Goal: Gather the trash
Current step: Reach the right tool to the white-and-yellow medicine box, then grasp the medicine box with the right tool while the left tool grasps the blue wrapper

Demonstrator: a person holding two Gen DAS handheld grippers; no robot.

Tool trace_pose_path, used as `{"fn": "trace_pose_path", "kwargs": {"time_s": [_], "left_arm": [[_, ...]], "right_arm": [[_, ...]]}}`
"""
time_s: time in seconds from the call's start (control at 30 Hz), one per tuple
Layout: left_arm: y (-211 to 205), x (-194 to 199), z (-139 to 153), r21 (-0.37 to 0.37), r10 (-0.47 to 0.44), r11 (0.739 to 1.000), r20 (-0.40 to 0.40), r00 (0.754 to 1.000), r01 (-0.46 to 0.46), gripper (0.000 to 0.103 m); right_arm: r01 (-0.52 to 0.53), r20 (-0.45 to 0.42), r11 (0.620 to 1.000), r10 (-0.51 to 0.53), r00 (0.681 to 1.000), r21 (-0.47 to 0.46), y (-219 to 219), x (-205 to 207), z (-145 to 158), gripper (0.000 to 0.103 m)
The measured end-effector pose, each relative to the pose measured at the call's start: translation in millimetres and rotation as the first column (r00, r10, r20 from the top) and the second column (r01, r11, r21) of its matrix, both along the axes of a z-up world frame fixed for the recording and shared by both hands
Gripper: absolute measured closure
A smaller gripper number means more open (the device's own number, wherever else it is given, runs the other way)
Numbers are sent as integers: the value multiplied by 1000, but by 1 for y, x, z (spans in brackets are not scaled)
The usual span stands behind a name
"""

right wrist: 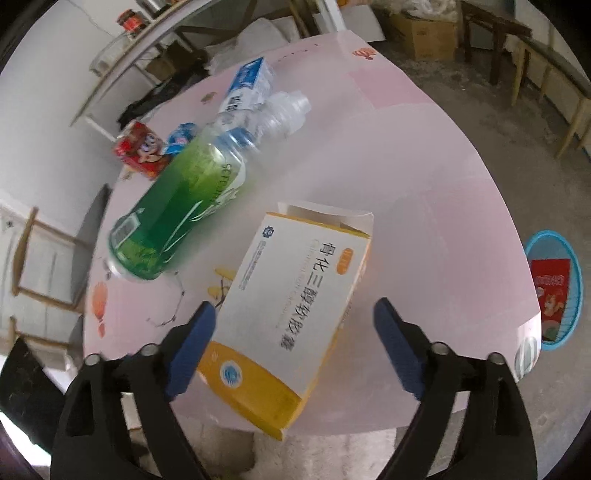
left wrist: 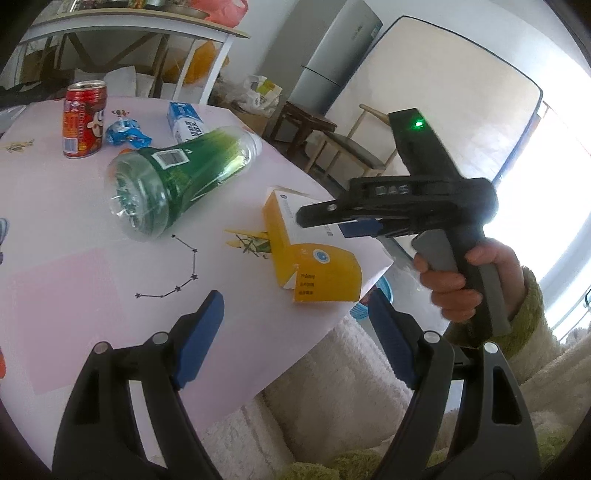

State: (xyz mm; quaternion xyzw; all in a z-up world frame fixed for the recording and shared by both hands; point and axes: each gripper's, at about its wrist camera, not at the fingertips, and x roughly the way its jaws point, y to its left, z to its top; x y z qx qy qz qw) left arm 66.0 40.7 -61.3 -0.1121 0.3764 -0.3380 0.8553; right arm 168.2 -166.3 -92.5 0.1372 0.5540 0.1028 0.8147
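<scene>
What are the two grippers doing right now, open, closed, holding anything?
Left gripper: open, holding nothing, above the table edge.
Right gripper: open, jaws either side of the yellow and white medicine box, not clamped on it.

Pink table (left wrist: pixel 92 280), printed with a constellation (left wrist: pixel 173 273). Behind it: white shelf (left wrist: pixel 147 29), grey fridge (left wrist: pixel 332 59), wooden chair (left wrist: pixel 354 147). Cardboard box (right wrist: pixel 428 33) on the floor.

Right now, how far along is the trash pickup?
Done: one red packet sits in the blue basket on the floor. In hand: nothing; the right gripper is open around the yellow box, the left gripper open. Left on the table: box, green bottle, red can, blue wrapper, blue carton.
</scene>
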Motion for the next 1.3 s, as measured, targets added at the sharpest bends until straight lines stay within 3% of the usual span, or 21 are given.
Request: {"fn": "trace_pose_path", "kwargs": {"time_s": [0.3, 0.43, 0.53, 0.7, 1.03, 1.13, 1.23, 1.3], "left_arm": [[31, -11, 16, 10, 116, 993, 43, 992, -117, 27], [47, -3, 20, 12, 175, 984, 46, 984, -176, 27], [64, 8, 25, 9, 226, 974, 59, 972, -227, 27], [88, 32, 38, 8, 307, 951, 84, 948, -309, 27], [105, 98, 57, 44, 418, 904, 119, 901, -425, 30], [95, 116, 62, 92, 405, 904, 137, 904, -418, 35], [77, 142, 62, 132, 356, 919, 121, 927, -371, 40], [59, 164, 56, 219, 311, 919, 107, 944, -328, 45]], "right_arm": [[22, 61, 984, -11, 998, -176, 27, 3, -9, 14], [12, 81, 979, 4, 997, -204, 26, -1, -10, 14], [-5, 109, 969, 33, 994, -249, 26, -8, -6, 14], [-64, 124, 958, 102, 987, -278, 30, -15, -4, 26], [-93, 180, 945, 155, 971, -313, 22, -13, -1, 28], [-76, 184, 955, 133, 974, -287, 15, -10, -3, 28], [-63, 184, 966, 111, 977, -251, 10, -8, -5, 28], [-61, 188, 968, 109, 976, -244, 9, -8, -6, 28]]}}
